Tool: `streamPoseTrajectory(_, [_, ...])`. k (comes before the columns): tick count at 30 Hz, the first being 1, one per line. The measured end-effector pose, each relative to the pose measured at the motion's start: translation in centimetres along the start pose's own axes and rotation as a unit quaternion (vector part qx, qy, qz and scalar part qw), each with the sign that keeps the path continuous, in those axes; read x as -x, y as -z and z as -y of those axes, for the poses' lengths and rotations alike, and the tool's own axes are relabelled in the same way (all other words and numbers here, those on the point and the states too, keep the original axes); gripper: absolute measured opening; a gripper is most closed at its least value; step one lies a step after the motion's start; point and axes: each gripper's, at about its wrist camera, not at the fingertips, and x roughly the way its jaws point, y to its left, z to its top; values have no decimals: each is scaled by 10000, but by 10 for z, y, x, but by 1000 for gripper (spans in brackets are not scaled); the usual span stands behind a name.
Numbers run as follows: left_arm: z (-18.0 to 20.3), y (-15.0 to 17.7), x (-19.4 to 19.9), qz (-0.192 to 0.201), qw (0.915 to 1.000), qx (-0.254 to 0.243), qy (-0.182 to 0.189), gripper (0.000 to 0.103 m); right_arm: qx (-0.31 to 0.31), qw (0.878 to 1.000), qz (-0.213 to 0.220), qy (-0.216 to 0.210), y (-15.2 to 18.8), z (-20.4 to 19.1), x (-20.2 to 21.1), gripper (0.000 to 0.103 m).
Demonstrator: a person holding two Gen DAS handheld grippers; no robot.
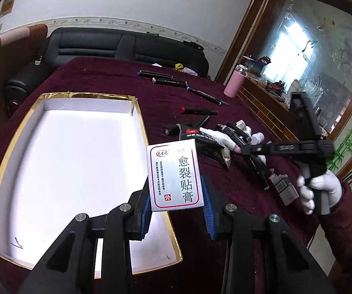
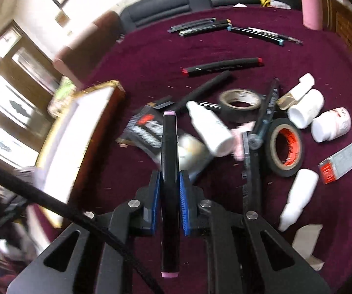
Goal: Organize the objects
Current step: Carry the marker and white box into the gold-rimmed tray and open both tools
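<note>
Scattered objects cover a table (image 1: 107,78) draped in dark red cloth, and a shallow white box (image 1: 78,161) with a gold rim serves as the landmark. Held by the left gripper (image 1: 176,203) is a silver plaster packet (image 1: 174,176) with red trim and Chinese print, clenched between the blue pads (image 1: 209,210), upright, above the box's right rim. Off to the right of the box, the right gripper (image 2: 169,196) is clamped on a black marker (image 2: 169,161) with pink ends, which runs lengthwise between the fingers. The gloved right hand (image 1: 319,186) grips its handle.

Right of the box lies a heap: a dark packet (image 2: 144,129), a white dropper bottle (image 2: 210,127), a roll of black tape with a pale core (image 2: 241,104), another black roll with an orange core (image 2: 285,147), two white jars (image 2: 318,117), a second dropper bottle (image 2: 297,196) and a small grey and red carton (image 2: 345,159). Farther from the box, a red-tipped black marker (image 2: 222,66) lies alone, and several pens (image 2: 225,28) lie in a loose row near the table's far edge. A pink flask (image 2: 312,5) stands at the far right corner. Beyond the table sits a dark sofa (image 1: 127,46).
</note>
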Motion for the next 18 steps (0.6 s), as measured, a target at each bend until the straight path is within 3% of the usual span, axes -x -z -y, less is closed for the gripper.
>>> streamPoseTrajectory(6, [-14, -16, 6, 24, 9998, 13, -181, 31, -77, 9943, -34, -1064, -17, -41, -5, 13])
streamPoseTrajectory(10, [-28, -35, 2, -83, 9986, -102, -511, 31, -32, 9893, -118, -1455, -38, -76, -29, 13])
streamPoseTrajectory(14, [-51, -60, -17, -332, 9970, -24, -696, 31, -260, 9840, -351, -1728, -67, -106, -76, 13])
streamPoseTrajectory(18, [-79, -84, -59, -739, 9935, 197, -849, 31, -505, 9861, -543, -1489, -87, -123, -124, 13])
